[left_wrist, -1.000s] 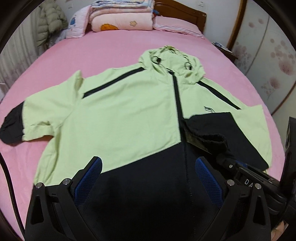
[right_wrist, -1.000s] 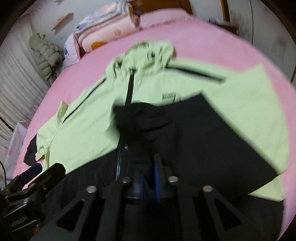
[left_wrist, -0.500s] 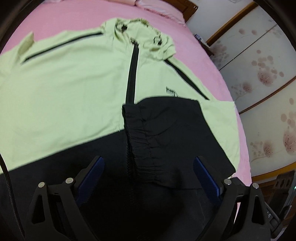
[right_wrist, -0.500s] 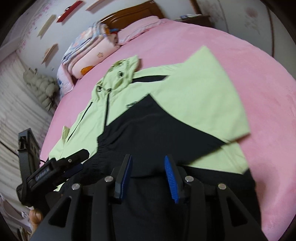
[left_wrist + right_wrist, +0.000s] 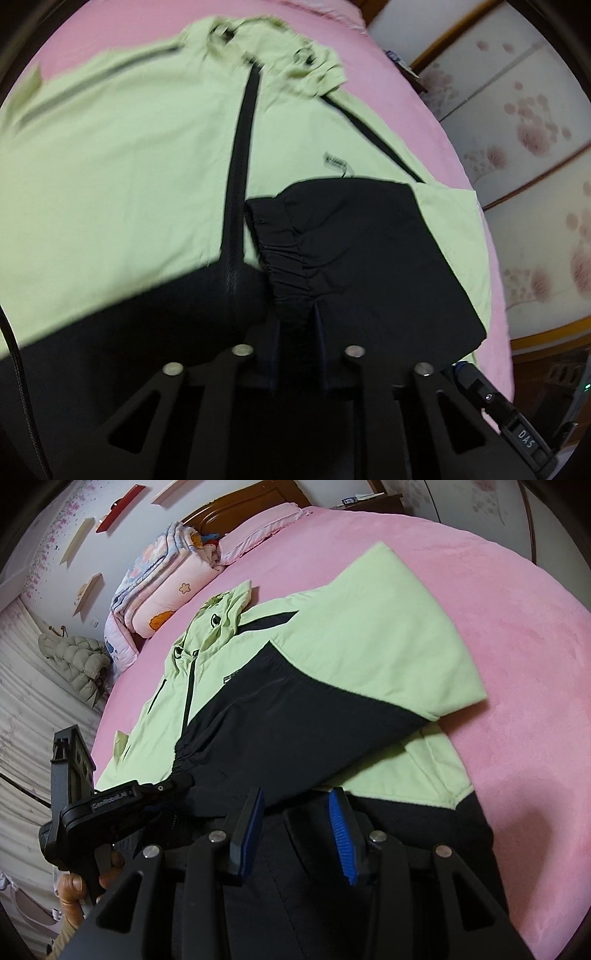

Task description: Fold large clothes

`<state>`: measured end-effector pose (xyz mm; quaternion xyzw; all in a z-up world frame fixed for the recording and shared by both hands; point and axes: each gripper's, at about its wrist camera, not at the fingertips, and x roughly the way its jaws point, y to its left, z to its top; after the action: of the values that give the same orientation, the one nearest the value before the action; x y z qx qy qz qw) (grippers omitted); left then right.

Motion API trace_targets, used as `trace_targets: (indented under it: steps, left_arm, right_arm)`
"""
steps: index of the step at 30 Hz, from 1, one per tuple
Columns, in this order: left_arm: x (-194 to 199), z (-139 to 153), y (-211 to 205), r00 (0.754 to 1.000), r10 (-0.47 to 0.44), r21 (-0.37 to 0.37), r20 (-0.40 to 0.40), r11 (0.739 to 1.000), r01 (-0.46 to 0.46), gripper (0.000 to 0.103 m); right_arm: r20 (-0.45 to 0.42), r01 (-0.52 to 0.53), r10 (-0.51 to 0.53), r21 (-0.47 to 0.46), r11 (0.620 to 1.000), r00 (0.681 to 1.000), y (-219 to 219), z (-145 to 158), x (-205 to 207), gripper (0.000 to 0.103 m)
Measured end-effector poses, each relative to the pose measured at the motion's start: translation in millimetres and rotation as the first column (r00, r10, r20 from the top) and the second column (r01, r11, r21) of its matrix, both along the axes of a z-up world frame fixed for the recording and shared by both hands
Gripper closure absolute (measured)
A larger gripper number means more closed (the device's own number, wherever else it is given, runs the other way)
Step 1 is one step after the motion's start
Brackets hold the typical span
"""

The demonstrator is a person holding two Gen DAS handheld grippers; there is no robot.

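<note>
My left gripper (image 5: 295, 325) had its fingers pinching the gathered black cuff (image 5: 284, 254) of the lime-green-and-black hooded jacket (image 5: 369, 627), frame centre on the pink bed (image 5: 498, 609), to square the folded sleeve; right gripper (image 5: 295, 823) fingers spread, empty.

Jacket (image 5: 369, 627): pale lime green across chest and upper sleeves, black over the lower body and hem.
Folded sleeve (image 5: 354, 243): black, lying on the jacket's green chest.
Zip (image 5: 240, 147): black strip down the jacket's middle.
Shoulder stripes (image 5: 369, 136): thin black lines on green, either side of the hood.
Chest logo (image 5: 338, 162): small dark mark, too blurred to read.
Bedsheet (image 5: 461, 572): plain pink around the jacket.
Folded quilt (image 5: 162, 587): pink with orange and white cartoon shapes, beyond the jacket's hood.
Right gripper (image 5: 295, 819): black frame, blue ribbed pads (image 5: 341, 823).
Left gripper (image 5: 295, 332): black.
Puffer coat (image 5: 79, 661): grey-beige, beyond the quilt.
</note>
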<state>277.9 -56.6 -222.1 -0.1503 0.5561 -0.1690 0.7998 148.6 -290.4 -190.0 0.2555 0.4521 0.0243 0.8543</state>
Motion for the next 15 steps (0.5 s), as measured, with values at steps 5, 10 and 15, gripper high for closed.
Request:
trace_targets:
  steps: [5,10,15]
  left_arm:
    - [15,46,-5,0.993,0.003,0.006,0.116,1.0,-0.004,0.098]
    - [41,94,-7,0.974,0.003,0.024,0.227,1.0,-0.009,0.098]
    - [62,138,-6,0.944,-0.002,0.069,0.331,0.997,-0.022,0.099]
  right_arm:
    - [0.013,0.026,-0.024,-0.133,0.991,1.0,-16,11,-7,0.066]
    - [0.008,0.074,-0.074,-0.203,0.976,0.997,-39,10,-10,0.063]
    - [-0.038,0.084,-0.093,-0.194,0.977,0.995,-52,-5,15,0.063]
